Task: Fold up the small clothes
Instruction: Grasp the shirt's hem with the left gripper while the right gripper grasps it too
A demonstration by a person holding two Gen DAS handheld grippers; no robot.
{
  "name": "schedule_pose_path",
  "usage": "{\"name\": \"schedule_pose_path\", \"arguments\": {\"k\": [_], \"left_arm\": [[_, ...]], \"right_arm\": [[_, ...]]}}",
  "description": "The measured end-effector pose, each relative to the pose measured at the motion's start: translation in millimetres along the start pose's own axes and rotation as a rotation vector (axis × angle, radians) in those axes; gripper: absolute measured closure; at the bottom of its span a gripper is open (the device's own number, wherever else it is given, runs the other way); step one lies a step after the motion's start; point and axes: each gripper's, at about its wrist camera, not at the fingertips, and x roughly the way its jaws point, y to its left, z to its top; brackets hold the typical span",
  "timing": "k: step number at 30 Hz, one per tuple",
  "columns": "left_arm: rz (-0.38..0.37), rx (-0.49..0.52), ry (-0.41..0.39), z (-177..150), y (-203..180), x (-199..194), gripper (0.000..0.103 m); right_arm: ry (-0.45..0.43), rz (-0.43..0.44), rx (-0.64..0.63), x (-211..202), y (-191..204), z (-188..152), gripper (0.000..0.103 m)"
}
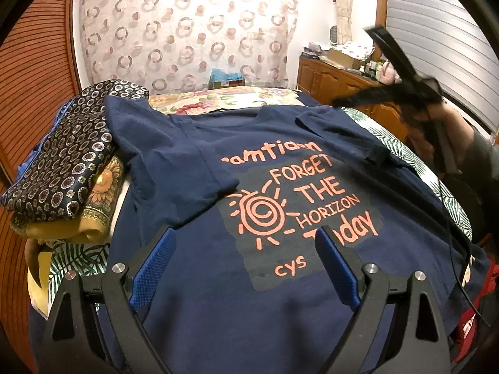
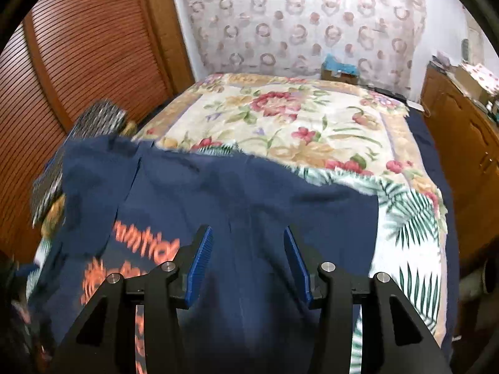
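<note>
We see a matt navy cloth T-shirt (image 1: 193,162) with rubbery orange print, a printed bedspread (image 2: 280,115), and ridged wooden doors (image 2: 78,71).

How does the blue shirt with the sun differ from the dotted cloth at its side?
The shirt is plain navy with orange lettering and a sun; the dotted cloth is covered in small rings. The shirt lies spread out with both sleeves turned in; the dotted cloth is folded into a compact bundle. The shirt lies on the bed; the dotted cloth tops a stack of folded clothes. Both are dark blue.
</note>
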Motion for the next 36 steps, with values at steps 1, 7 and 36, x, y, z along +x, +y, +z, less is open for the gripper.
{"name": "schedule_pose_path", "arguments": {"k": [1, 7, 36], "left_arm": [[0.002, -0.003, -0.002, 1, 2, 1, 0.012], [0.018, -0.038, -0.035, 13, 29, -1, 0.012], [0.145, -0.064, 0.113, 131, 155, 91, 0.065]], "right_arm": [[0.009, -0.013, -0.017, -8, 3, -6, 0.054], [0.055, -0.133, -0.042, -9, -19, -26, 0.052], [0.002, -0.156, 0.066, 42, -62, -32, 0.041]]}}
